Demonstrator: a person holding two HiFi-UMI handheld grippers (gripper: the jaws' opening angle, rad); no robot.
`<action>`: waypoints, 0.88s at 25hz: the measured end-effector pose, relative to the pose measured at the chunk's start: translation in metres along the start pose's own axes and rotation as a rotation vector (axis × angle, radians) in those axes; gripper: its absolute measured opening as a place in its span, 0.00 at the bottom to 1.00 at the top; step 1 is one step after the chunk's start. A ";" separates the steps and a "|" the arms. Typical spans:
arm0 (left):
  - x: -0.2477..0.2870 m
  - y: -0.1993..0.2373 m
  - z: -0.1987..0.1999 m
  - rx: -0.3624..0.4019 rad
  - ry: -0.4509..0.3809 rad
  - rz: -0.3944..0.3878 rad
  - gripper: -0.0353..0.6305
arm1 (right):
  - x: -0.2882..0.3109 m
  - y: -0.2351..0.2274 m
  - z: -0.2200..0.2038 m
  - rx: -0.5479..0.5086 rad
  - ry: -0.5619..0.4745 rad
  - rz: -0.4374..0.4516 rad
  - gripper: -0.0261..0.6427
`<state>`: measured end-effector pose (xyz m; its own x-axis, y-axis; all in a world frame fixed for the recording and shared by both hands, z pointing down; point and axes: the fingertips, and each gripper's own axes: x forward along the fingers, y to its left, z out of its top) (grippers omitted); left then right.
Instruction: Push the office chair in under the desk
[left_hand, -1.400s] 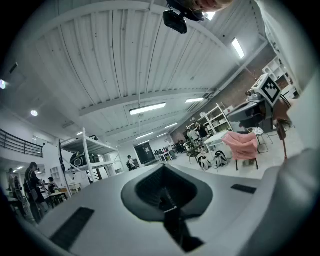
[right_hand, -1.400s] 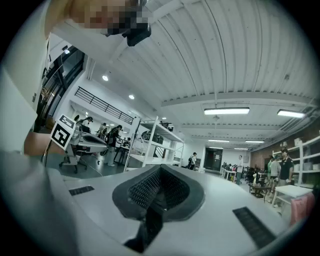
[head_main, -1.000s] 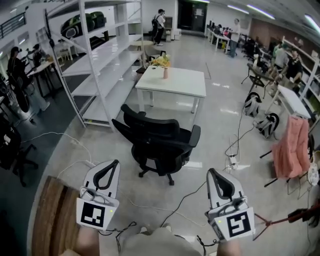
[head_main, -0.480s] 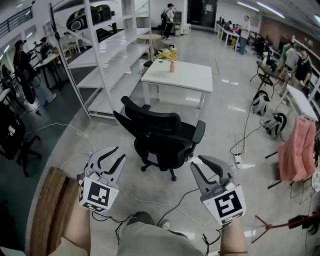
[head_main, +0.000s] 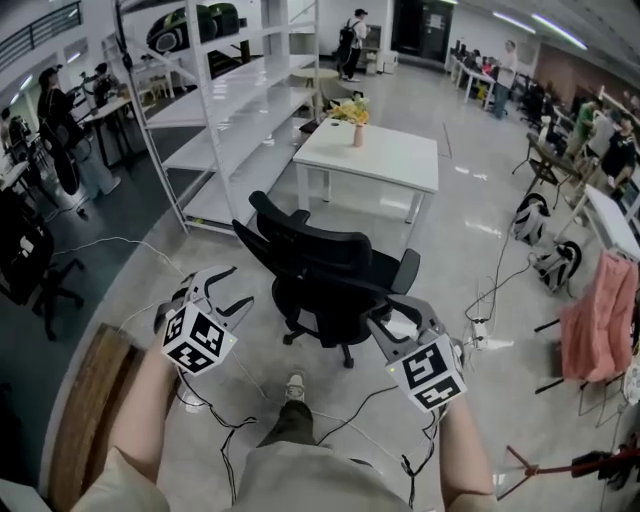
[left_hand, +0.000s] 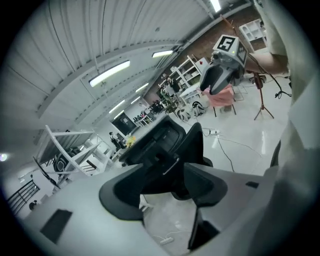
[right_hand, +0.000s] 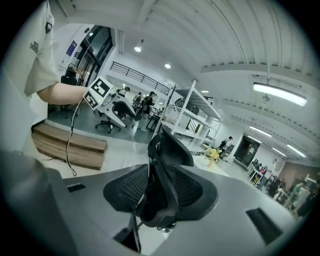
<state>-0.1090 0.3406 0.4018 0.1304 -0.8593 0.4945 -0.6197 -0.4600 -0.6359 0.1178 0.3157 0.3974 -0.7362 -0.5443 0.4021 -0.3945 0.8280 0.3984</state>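
A black office chair (head_main: 330, 272) stands on the shiny floor, its back toward me, a short way in front of the white desk (head_main: 385, 160). My left gripper (head_main: 238, 288) hangs just left of the chair's backrest, jaws opening, nothing between them. My right gripper (head_main: 393, 314) is close to the chair's right armrest, jaws also opening and empty. In the left gripper view the chair (left_hand: 167, 145) shows beyond the spread jaws of the left gripper (left_hand: 164, 192). In the right gripper view the chair (right_hand: 167, 150) stands edge-on past the right gripper (right_hand: 162, 197).
A white shelving rack (head_main: 235, 100) runs along the left. A wooden bench (head_main: 88, 415) lies at my lower left. Cables and a power strip (head_main: 472, 327) trail over the floor on the right. A flower vase (head_main: 357, 125) stands on the desk. A pink cloth (head_main: 590, 315) hangs far right.
Both grippers have gone from shut to open. I have stepped closer to the chair, and both grippers now reach nearer its backrest and armrest.
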 end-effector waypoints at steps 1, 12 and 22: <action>0.011 0.002 -0.006 -0.005 0.021 -0.009 0.44 | 0.009 -0.003 -0.007 -0.016 0.020 0.003 0.28; 0.108 0.021 -0.039 0.121 0.074 -0.121 0.44 | 0.093 -0.020 -0.048 -0.008 0.151 0.084 0.28; 0.189 0.046 -0.088 0.246 0.214 -0.177 0.43 | 0.151 -0.025 -0.081 0.039 0.249 0.170 0.26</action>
<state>-0.1812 0.1770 0.5183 0.0374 -0.7075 0.7057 -0.3940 -0.6595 -0.6402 0.0613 0.2020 0.5148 -0.6383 -0.4098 0.6516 -0.3017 0.9120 0.2780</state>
